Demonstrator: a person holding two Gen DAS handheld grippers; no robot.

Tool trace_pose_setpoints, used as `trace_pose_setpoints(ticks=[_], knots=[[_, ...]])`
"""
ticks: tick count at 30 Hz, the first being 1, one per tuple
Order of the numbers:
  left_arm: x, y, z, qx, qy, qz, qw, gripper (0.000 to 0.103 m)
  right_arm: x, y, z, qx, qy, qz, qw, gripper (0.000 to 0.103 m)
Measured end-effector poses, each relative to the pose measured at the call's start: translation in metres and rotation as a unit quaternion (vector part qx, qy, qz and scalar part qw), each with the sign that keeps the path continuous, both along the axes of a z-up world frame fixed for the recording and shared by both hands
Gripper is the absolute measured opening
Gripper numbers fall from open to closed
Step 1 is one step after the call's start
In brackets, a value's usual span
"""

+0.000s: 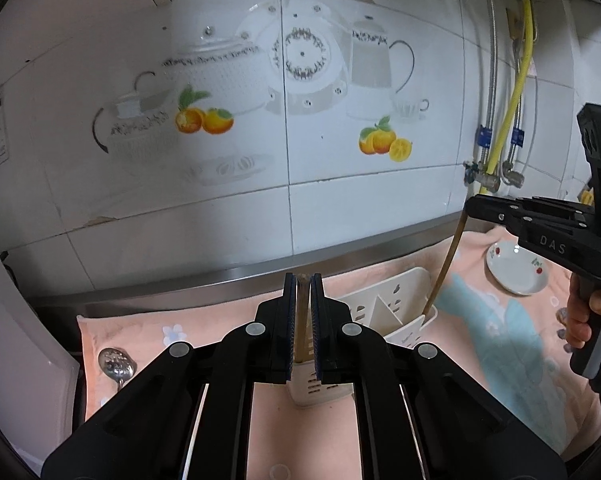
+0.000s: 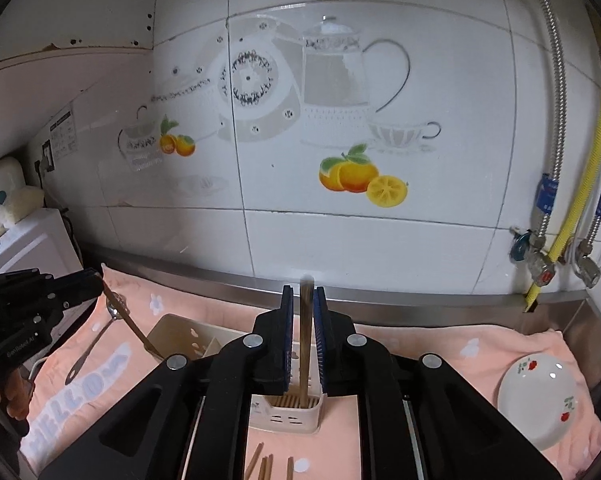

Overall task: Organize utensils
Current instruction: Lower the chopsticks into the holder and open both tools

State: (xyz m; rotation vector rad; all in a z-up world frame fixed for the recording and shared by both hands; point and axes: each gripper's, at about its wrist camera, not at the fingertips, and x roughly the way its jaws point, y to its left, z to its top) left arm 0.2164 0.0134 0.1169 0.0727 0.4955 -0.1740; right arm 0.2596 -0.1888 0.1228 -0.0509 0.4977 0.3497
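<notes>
Both tongs, left (image 1: 302,280) and right (image 2: 303,292), each clenched on a chopstick (image 1: 301,312) over the white holder (image 2: 284,408).

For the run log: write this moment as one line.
left tool: shut on chopstick | right tool: shut on chopstick, tip in holder | spoon on towel

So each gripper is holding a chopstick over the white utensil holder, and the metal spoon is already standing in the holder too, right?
Not quite. The spoon isn't in the utensil holder; it lies flat on the pink towel, left of the holder, as the left wrist view shows. The rest holds: the left gripper and the right gripper each hold a chopstick over the holder.
</notes>
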Motion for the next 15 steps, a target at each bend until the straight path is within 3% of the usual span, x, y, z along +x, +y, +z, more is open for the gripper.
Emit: trace_pose_setpoints(ticks=[2, 4, 7, 15], knots=[[-0.009, 0.001, 0.004, 0.000, -0.006, 0.002, 1.0000, 0.008, -0.010, -0.003, 0.006, -0.001, -0.010, 0.000, 1.000, 0.020], [-0.017, 0.002, 0.006, 0.001, -0.010, 0.003, 0.9999, 0.011, -0.021, -0.005, 0.009, -0.004, -0.018, 0.002, 1.000, 0.021], [-0.034, 0.004, 0.004, -0.002, -0.014, 0.007, 0.9999, 0.024, -0.043, -0.010, 0.009, -0.005, -0.022, 0.009, 1.000, 0.023], [-0.080, 0.000, -0.036, -0.018, 0.017, -0.010, 0.9996, 0.028, -0.099, -0.014, -0.034, -0.023, 0.020, 0.028, 0.999, 0.027]])
